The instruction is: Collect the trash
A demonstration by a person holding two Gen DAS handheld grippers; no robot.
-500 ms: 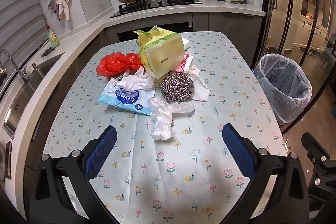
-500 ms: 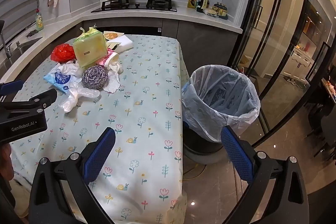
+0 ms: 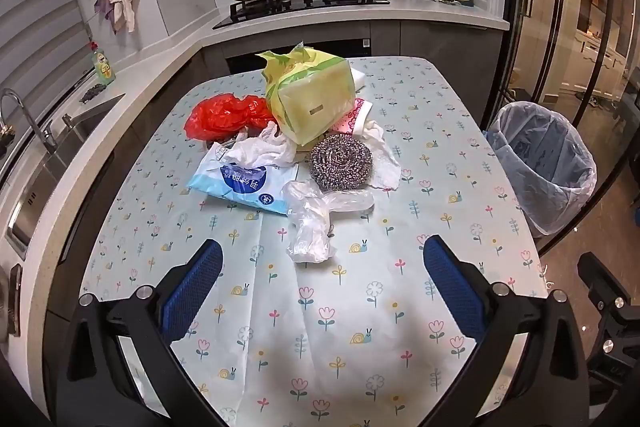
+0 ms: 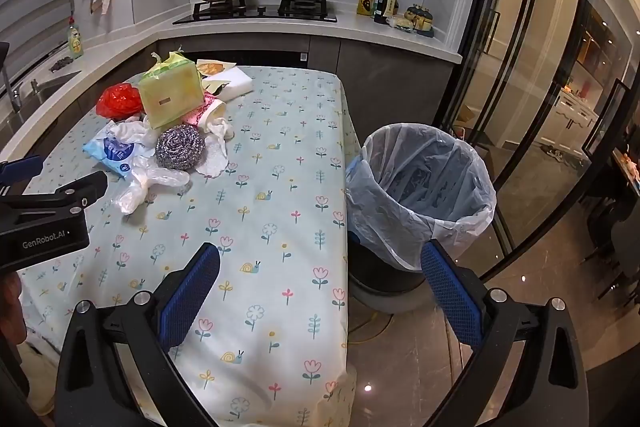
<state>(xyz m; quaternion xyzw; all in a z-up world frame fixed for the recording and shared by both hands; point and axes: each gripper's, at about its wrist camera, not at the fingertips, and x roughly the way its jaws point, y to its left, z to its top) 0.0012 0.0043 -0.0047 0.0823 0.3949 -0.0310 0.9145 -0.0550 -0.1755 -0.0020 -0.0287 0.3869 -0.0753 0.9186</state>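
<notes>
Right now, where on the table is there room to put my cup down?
The flowered tablecloth is bare in front of the crumpled clear plastic bag, and along the side by the lined trash bin. It's crowded at the pile around the round steel scourer.

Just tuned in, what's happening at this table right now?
A person holds two grippers above the table. The left gripper and right gripper are both open and empty. The trash pile, with a clear plastic bag nearest and a steel scourer behind it, lies untouched. The lined bin stands beside the table.
</notes>
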